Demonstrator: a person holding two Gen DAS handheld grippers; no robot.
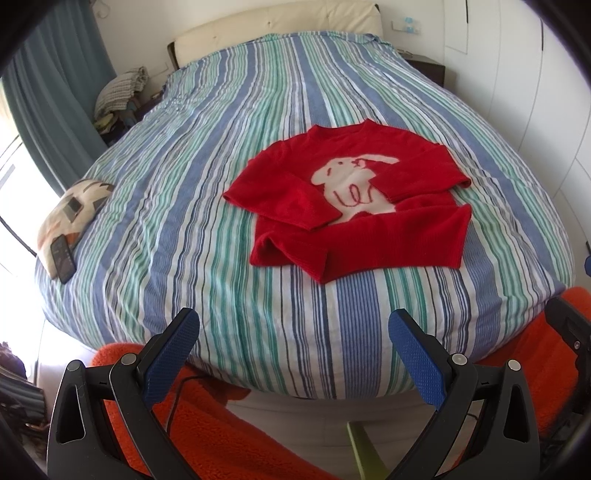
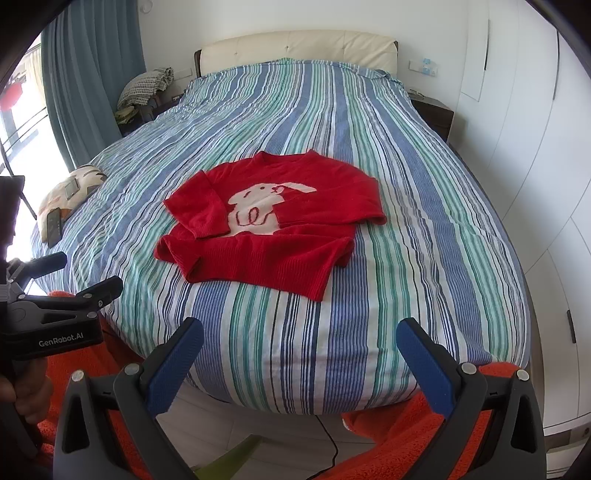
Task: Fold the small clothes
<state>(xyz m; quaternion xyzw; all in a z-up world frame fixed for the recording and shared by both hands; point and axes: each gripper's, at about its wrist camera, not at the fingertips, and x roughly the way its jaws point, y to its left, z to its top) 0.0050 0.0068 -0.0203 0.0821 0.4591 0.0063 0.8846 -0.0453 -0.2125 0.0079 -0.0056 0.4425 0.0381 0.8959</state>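
Red sweater (image 1: 354, 218) lies flat mid-bed toward the foot edge, sleeves crossed in; left gripper (image 1: 293, 354) and right gripper (image 2: 301, 363) both spread, empty; best pinch hem corners evenly, fold toward collar.

Your sweater (image 1: 354, 206) lies on the bed (image 1: 221, 155), toward its foot, both sleeves crossed over its front. A pillow (image 1: 70, 214) sits at the bed's left edge with a phone (image 1: 63, 258) on it. The headboard (image 1: 277, 26) stands behind, and your hand-held grippers hang before the foot.
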